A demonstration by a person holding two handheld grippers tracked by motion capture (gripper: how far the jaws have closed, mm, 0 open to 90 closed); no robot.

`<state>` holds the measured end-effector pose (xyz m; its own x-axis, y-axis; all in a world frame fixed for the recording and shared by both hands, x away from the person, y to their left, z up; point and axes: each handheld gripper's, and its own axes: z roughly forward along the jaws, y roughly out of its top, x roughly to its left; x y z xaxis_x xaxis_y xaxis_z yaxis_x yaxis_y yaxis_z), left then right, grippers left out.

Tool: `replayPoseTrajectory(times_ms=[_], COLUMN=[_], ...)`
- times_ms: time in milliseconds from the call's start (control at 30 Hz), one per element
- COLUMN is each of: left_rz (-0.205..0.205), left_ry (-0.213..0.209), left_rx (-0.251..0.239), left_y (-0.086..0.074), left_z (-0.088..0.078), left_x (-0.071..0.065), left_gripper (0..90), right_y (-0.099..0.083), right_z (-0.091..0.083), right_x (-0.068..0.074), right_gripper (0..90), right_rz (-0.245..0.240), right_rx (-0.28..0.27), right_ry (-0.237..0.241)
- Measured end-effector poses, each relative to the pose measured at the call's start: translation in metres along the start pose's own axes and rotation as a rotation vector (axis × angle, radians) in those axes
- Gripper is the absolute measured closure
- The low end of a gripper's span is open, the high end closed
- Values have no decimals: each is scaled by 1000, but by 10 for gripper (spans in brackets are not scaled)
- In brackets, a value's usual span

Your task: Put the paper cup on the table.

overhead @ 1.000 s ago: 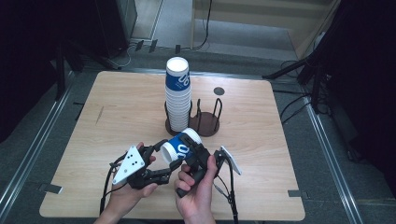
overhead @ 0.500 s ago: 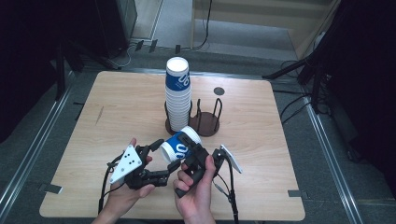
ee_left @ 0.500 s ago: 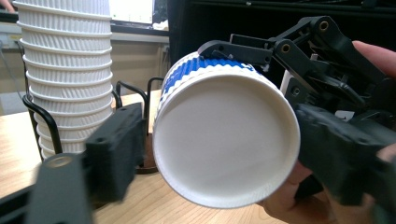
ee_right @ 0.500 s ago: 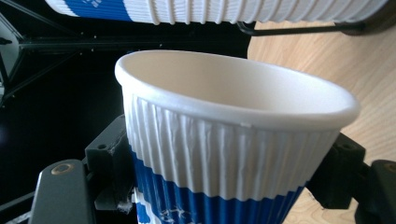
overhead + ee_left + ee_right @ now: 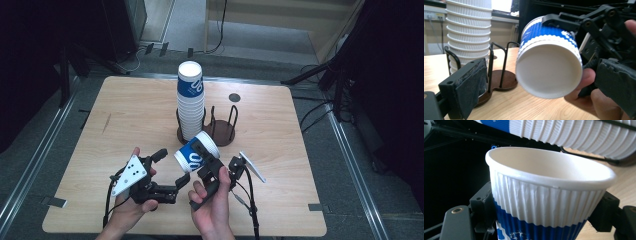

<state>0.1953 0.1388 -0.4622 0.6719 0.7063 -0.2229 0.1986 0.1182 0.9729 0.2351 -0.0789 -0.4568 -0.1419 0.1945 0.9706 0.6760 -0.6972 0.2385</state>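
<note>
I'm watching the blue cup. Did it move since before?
Yes. The blue cup, clamped in the right gripper, sits a little farther right of the cup stack.

The high view looks forward and down from above the person's side of the wooden table [image 5: 125,115], taking in the whole tabletop, with the stack of paper cups [image 5: 190,105] at centre. The left gripper view sits low and close, facing the bottom of the blue-and-white paper cup [image 5: 549,67] at frame centre, the stack at upper left. The right gripper view looks along that same cup from very near, its rim filling the middle, the stack across the top edge.
</note>
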Motion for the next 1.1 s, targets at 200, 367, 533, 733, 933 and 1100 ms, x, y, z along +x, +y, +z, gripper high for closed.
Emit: replayPoseTrajectory(times_ms=[200,367,533,733,933,1100], left_rz=[-4,-7,-3,-2,3,1], left_ry=[33,42,63,83,103,136], left_rx=[12,17,25,38,55,68], left_y=[0,1,2,-2,-6,-11], left_z=[-2,-3,-6,-11,-17,-23], left_x=[0,0,4,10,17,24], left_gripper=[0,0,0,0,0,0], right_y=[2,6,10,12,12,14], right_z=[-4,-6,-8,-10,-11,-13], right_x=[8,12,15,17,20,21], right_gripper=[225,224,223,223,222,223], right_rz=[-133,-204,-292,-367,-444,-525], right_rx=[-30,-43,-57,-59,-67,-90], right_ry=[-34,-48,-78,-109,-125,-195])
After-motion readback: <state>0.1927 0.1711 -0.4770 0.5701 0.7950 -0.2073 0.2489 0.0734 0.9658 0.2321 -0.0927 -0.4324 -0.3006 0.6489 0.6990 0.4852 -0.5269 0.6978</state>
